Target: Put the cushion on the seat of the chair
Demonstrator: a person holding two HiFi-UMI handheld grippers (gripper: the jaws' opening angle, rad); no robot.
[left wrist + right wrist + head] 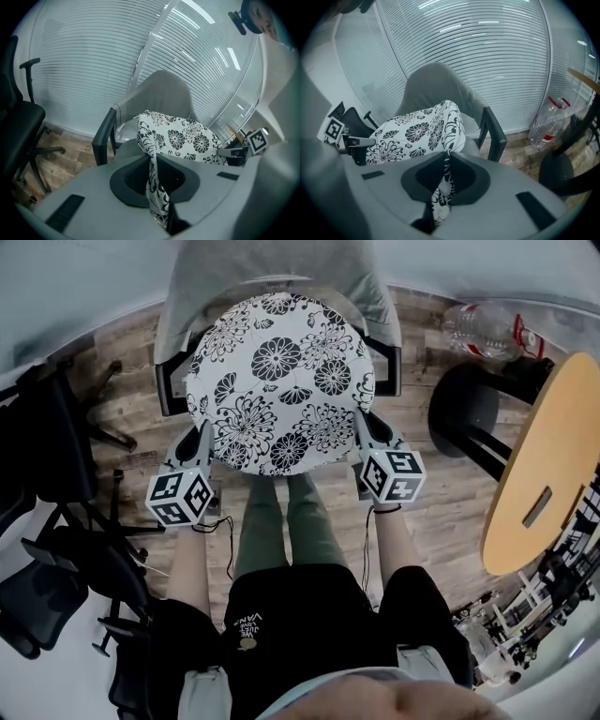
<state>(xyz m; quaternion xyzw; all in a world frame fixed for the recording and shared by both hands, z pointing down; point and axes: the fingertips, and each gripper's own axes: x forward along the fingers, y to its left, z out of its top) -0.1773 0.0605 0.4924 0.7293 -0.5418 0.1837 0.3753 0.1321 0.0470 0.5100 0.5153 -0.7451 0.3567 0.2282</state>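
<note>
Black-and-white floral cushion (277, 381): round, held over the seat of the grey chair (272, 268); contact with the seat uncertain. Left gripper (202, 435) and right gripper (362, 432): forearms extended, both angled downward, jaws clamped on opposite cushion edges. Gripper views alone show window blinds (93, 61); head view alone, wooden table (548, 465).

Chair (272, 273) armrests (165, 390) wall both sides; table (548, 465) right

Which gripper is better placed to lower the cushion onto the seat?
Neither: the left gripper and right gripper pinch opposite edges of the cushion over the chair; lowering together looks best.
</note>
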